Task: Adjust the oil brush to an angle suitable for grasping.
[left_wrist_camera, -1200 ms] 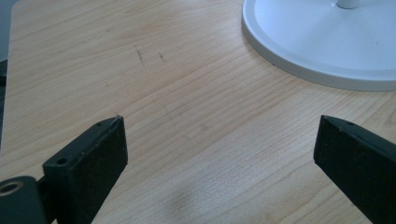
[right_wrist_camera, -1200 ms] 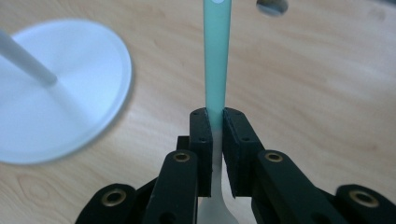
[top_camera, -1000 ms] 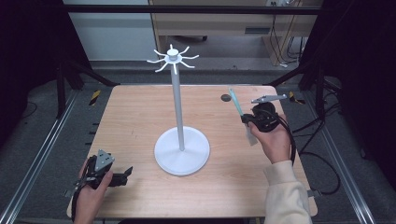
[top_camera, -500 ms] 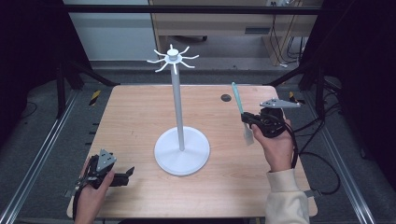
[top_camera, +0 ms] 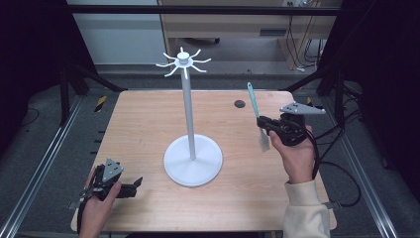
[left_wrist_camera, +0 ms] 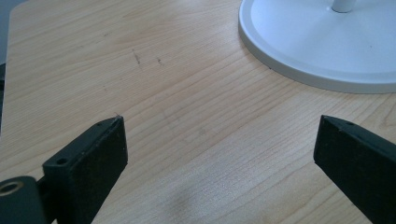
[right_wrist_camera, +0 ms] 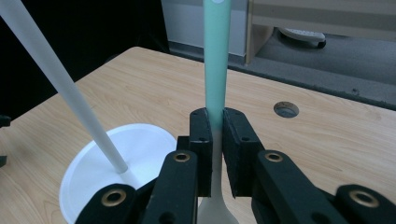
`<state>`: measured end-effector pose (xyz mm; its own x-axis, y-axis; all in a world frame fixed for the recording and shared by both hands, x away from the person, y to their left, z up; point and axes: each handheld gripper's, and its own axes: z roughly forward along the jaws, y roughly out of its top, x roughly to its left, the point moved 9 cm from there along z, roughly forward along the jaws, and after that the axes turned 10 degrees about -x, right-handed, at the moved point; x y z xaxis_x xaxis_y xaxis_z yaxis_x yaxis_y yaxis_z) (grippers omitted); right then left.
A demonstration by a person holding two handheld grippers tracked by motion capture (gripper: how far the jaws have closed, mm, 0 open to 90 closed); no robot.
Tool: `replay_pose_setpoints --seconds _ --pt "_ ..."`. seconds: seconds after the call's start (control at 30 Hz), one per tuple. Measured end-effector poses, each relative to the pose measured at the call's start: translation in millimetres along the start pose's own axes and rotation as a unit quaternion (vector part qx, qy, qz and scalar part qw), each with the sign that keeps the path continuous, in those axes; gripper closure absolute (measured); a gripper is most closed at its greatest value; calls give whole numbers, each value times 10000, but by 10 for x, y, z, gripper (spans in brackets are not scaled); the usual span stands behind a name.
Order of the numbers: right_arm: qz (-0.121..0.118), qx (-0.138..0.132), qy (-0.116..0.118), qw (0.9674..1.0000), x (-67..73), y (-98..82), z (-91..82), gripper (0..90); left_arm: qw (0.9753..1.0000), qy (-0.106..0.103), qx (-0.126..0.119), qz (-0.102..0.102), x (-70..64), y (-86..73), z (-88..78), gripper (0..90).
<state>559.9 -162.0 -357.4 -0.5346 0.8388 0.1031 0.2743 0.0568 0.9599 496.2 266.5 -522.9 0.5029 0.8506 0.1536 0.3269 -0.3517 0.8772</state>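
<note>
A white stand [top_camera: 192, 153] with a round base, a thin pole and several hooks at its top [top_camera: 183, 63] rises from the middle of the wooden table [top_camera: 143, 124]. My right gripper [top_camera: 264, 125] is held above the table's right side, shut on a utensil [top_camera: 253, 101] with a mint-green handle pointing up and a whitish head [top_camera: 264, 141] hanging below the jaws. In the right gripper view the green handle [right_wrist_camera: 217, 60] stands upright, pinched between the pads [right_wrist_camera: 201, 140], with the stand's pole [right_wrist_camera: 65, 88] to the left. My left gripper [top_camera: 134, 184] rests at the table's front left, jaws wide apart over bare wood [left_wrist_camera: 215, 154].
A small dark round hole [top_camera: 239, 103] sits in the tabletop at the back right. The stand's white base [left_wrist_camera: 322, 42] lies just beyond the left gripper's jaws. Black frame rails run along both sides of the table, and cables trail off the right edge.
The right hand has lifted and swung the utensil from tilted to nearly upright, drifting slightly right. The left hand has stayed put.
</note>
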Motion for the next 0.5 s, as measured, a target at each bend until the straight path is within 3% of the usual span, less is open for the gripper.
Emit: replay_pose_setpoints --seconds 0.5 --pt "-185 -410 371 9983 331 279 -107 828 10000 -16 3 -19 -3 0 0 24"
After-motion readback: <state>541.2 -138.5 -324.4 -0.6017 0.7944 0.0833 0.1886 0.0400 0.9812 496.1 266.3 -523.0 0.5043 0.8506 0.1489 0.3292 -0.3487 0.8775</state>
